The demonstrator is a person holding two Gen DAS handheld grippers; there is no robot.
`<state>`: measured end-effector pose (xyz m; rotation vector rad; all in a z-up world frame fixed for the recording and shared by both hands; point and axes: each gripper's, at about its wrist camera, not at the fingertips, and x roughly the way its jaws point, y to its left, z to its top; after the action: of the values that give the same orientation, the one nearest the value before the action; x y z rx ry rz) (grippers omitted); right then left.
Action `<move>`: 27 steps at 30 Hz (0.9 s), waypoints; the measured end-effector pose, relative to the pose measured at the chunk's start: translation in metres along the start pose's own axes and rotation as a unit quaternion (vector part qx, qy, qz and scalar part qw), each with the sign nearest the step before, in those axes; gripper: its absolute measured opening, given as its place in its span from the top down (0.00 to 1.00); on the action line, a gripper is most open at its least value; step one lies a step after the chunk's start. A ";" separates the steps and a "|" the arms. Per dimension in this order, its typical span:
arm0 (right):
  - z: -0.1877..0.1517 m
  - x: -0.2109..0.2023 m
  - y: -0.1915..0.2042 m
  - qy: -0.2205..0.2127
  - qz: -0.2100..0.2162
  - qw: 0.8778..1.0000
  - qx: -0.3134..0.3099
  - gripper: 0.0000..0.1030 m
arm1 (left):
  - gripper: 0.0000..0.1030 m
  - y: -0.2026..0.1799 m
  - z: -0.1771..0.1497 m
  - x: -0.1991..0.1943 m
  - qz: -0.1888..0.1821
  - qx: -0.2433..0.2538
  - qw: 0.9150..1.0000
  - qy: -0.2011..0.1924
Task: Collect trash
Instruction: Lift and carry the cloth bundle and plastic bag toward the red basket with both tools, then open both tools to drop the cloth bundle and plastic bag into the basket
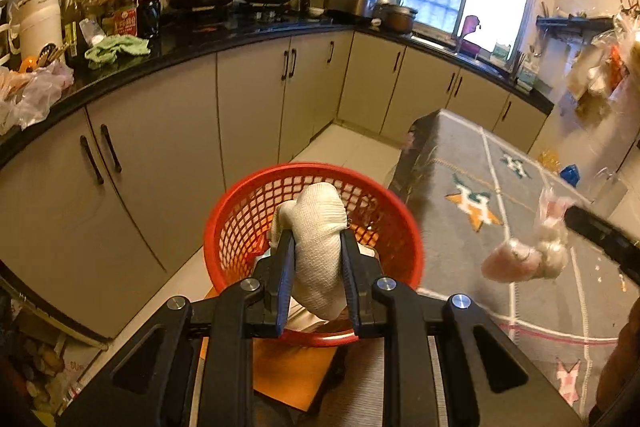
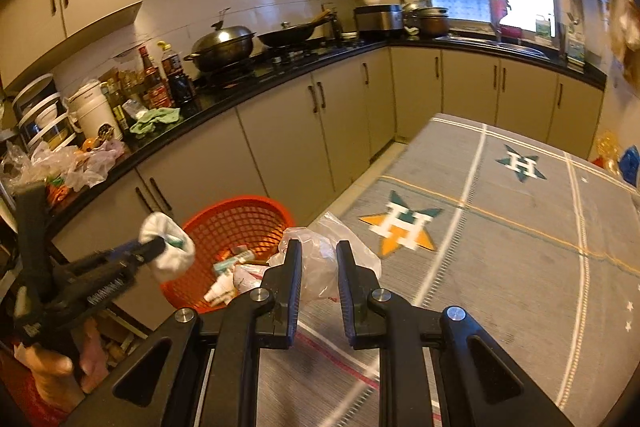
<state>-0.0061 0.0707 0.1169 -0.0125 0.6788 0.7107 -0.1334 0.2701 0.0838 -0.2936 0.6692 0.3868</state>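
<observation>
White knitted cloth, wadded into a lump, sits clamped between the narrow jaws of the left gripper, bulging above and below the pads. Directly beyond and beneath those jaws stands the red mesh basket, already holding several small wrappers and containers, so the cloth hangs over its mouth. The right gripper has its jaws drawn narrow on a crumpled clear plastic bag; the bag spills out ahead and to either side of the fingers, above the edge of the grey patterned tablecloth, with the basket ahead and to the left of those jaws. Risk, as judged: the bag is light and slack, and a release made short of the rim would likely drop it on the table edge or floor. The cloth is bulky and could catch on a pad or drape over the rim rather than fall in. Both grippers converging on one opening could also collide. Not determinable: the basket's base, hidden behind the left gripper's body; what the bag contains; the exact identity of the items in the basket.
</observation>
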 end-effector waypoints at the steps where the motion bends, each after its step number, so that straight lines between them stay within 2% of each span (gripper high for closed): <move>1: 0.002 0.004 0.005 0.000 0.002 1.000 -0.003 0.82 | 0.79 0.001 -0.001 0.004 0.005 0.002 1.000 0.003; 10: 0.019 0.044 0.030 0.014 0.009 1.000 -0.007 0.82 | 0.79 0.011 -0.007 0.024 0.035 0.012 0.999 0.012; 27: 0.027 0.106 0.057 0.046 0.002 0.999 -0.007 0.79 | 0.78 0.014 -0.011 0.050 0.035 0.025 0.999 0.022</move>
<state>0.0332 0.1841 0.0888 -0.0571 0.7617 0.7219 -0.1099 0.2909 0.0415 -0.2317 0.7321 0.4318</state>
